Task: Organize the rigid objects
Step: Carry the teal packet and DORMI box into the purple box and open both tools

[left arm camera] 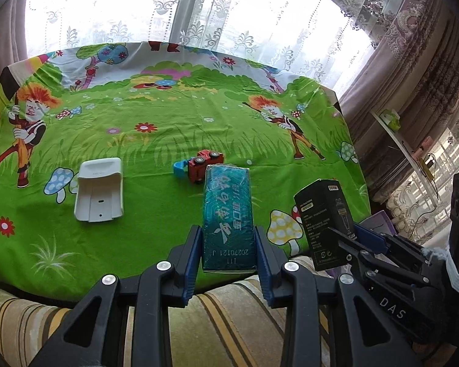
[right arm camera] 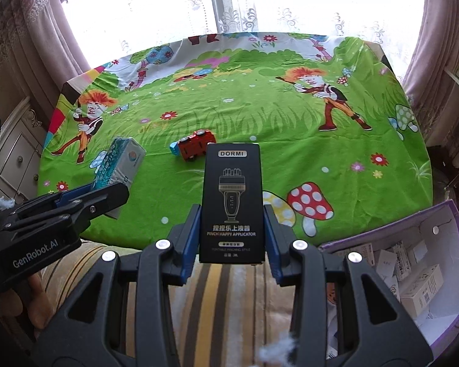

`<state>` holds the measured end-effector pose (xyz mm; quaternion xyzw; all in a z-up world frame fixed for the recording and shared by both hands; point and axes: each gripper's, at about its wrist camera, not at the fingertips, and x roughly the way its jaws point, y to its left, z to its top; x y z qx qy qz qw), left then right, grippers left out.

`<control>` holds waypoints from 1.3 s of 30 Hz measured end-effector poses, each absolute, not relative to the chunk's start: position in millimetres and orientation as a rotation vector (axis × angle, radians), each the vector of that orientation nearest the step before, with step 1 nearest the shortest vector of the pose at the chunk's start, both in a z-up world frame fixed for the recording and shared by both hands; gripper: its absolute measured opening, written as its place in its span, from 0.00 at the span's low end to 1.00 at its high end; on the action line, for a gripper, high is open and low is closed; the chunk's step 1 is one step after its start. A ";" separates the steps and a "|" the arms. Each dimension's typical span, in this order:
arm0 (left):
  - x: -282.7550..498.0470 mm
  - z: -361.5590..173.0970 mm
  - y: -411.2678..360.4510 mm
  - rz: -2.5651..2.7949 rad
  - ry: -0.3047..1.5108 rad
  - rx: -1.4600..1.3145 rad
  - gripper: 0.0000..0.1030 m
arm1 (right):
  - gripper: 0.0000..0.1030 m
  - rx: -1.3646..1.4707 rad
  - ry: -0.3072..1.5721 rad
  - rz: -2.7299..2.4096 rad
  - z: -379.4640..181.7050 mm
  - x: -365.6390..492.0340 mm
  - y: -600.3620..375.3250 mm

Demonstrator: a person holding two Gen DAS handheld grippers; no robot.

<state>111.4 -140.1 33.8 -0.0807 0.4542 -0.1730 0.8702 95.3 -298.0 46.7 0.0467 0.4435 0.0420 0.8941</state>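
Both boxes are pinched only at their near ends: left gripper (left arm camera: 229,246) clamps the teal box (left arm camera: 228,214), right gripper (right arm camera: 231,232) the black box (right arm camera: 232,202), so either could pivot and drop onto the tabletop (right arm camera: 290,153)

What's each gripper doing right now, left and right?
Left gripper: shut on the teal box.
Right gripper: shut on the black box.

a teal box (left arm camera: 228,217) was clamped between the blue-padded fingers (left arm camera: 192,255) of the left gripper (left arm camera: 228,253), above the near edge of the worktop (left arm camera: 168,116). a black box (left arm camera: 322,220) was held to the right by the right gripper (left arm camera: 356,238). a red toy car (left arm camera: 203,165) was seen lying on its side just beyond the teal box, and a white holder (left arm camera: 99,194) lay well apart to the left.
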 end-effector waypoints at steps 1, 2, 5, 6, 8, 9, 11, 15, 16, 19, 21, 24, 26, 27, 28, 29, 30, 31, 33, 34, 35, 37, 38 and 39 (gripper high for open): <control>109.3 33.9 -146.6 -0.376 0.954 -0.162 0.34 | 0.42 0.099 0.920 0.071 46.4 90.0 -307.1; 106.7 34.4 -153.1 -0.390 0.958 -0.155 0.34 | 0.42 0.104 0.921 0.055 45.7 84.8 -316.8; 98.9 36.7 -172.9 -0.439 0.968 -0.138 0.34 | 0.42 0.124 0.928 0.001 42.6 69.0 -346.7; 96.2 37.4 -180.5 -0.457 0.971 -0.130 0.34 | 0.42 0.131 0.931 -0.019 41.4 63.7 -357.6; 90.7 38.5 -194.4 -0.493 0.980 -0.117 0.34 | 0.42 0.142 0.936 -0.064 38.7 53.5 -377.9; 88.3 38.7 -201.3 -0.510 0.984 -0.110 0.34 | 0.42 0.148 0.940 -0.085 37.3 48.9 -387.8; 83.9 39.2 -214.9 -0.540 0.994 -0.095 0.34 | 0.42 0.162 0.946 -0.130 34.7 40.1 -408.4; 75.3 40.5 -239.3 -0.598 1.010 -0.070 0.34 | 0.42 0.192 0.957 -0.211 30.3 26.2 -444.4; 72.5 40.7 -245.5 -0.613 1.014 -0.063 0.34 | 0.42 0.199 0.960 -0.228 29.0 23.6 -452.1; 65.6 41.0 -262.9 -0.655 1.027 -0.047 0.34 | 0.42 0.219 0.969 -0.265 25.0 15.9 -471.5; 60.9 41.1 -274.2 -0.682 1.034 -0.035 0.34 | 0.42 0.235 0.967 -0.289 24.2 12.0 -482.9; 54.1 41.0 -289.8 -0.716 1.041 -0.013 0.34 | 0.42 0.257 0.957 -0.314 24.7 6.6 -496.5; 51.5 40.8 -298.8 -0.731 1.044 -0.001 0.34 | 0.42 0.267 0.953 -0.330 25.5 3.8 -503.5; 50.8 40.6 -302.7 -0.736 1.046 0.005 0.34 | 0.42 0.271 0.954 -0.336 25.6 2.9 -506.0; 50.3 40.5 -306.5 -0.743 1.048 0.009 0.34 | 0.42 0.274 0.954 -0.341 25.5 2.4 -508.2; 49.2 40.6 -309.9 -0.750 1.050 0.012 0.34 | 0.44 0.276 0.956 -0.346 25.3 2.0 -510.0; 48.6 40.3 -313.3 -0.759 1.052 0.014 0.34 | 0.46 0.279 0.958 -0.349 25.1 1.5 -511.6; 48.4 40.1 -316.7 -0.772 1.054 0.015 0.34 | 0.49 0.283 0.956 -0.351 25.1 0.7 -513.2; 48.2 39.5 -322.9 -0.803 1.061 0.007 0.35 | 0.53 0.290 0.952 -0.351 25.5 -0.6 -515.6; 48.0 38.3 -325.6 -0.813 1.071 0.007 0.36 | 0.53 0.292 0.951 -0.352 26.0 -0.8 -516.1; 48.0 36.7 -328.0 -0.818 1.080 0.008 0.40 | 0.54 0.293 0.949 -0.355 26.9 -1.4 -517.0; 47.5 34.2 -329.8 -0.821 1.090 0.008 0.46 | 0.55 0.296 0.944 -0.356 28.4 -2.9 -518.7; 47.5 33.9 -329.3 -0.823 1.092 0.005 0.47 | 0.56 0.297 0.942 -0.357 29.1 -3.4 -519.1; 48.4 33.3 -328.4 -0.823 1.093 0.001 0.47 | 0.56 0.298 0.940 -0.359 29.5 -3.4 -519.2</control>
